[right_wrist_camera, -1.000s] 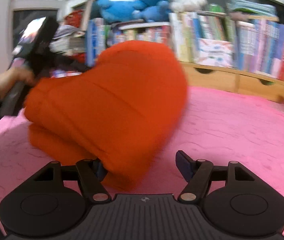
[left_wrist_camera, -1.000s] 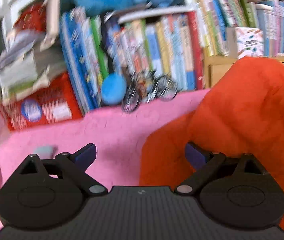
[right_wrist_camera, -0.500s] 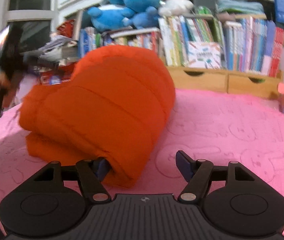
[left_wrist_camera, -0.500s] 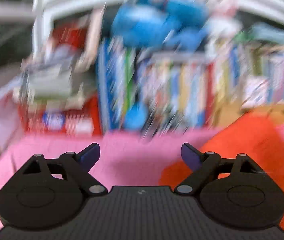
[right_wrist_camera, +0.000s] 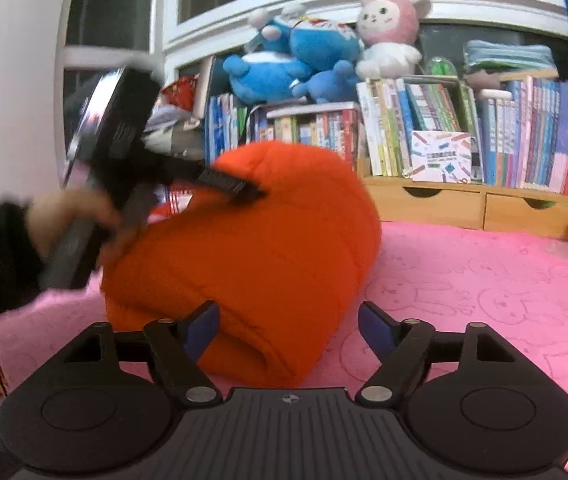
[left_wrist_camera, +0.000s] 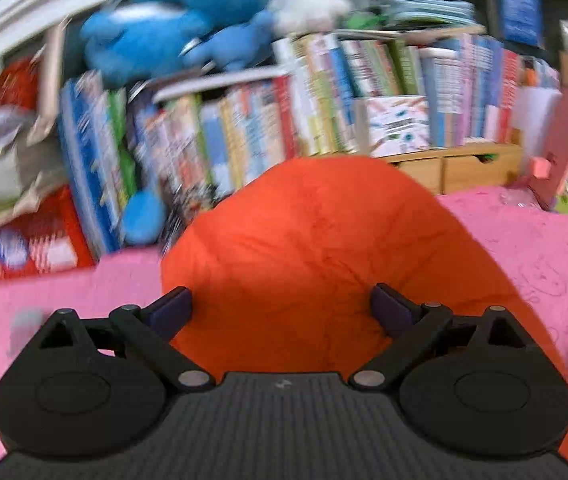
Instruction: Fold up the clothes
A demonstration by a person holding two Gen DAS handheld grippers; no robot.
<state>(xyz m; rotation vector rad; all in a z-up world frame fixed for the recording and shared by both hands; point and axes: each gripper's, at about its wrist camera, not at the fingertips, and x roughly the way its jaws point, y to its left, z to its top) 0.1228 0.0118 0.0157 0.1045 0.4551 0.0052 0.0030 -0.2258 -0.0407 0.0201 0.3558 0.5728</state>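
A folded orange padded garment lies in a thick bundle on the pink blanket. My right gripper is open just in front of its near folded edge, with nothing between the fingers. In the left wrist view the same orange garment fills the middle, and my left gripper is open right over it, fingers spread on either side of the fabric without pinching it. The right wrist view shows the left gripper from the side, held by a hand, its tip resting on the top of the bundle.
Behind the blanket stands a shelf of books with plush toys on top and wooden drawers below. A red box sits at the left. Open pink blanket spreads to the right of the garment.
The left gripper swung right and came down over the orange garment, which now sits between its fingers. The right gripper drew back a little; the garment settled into a compact bundle.
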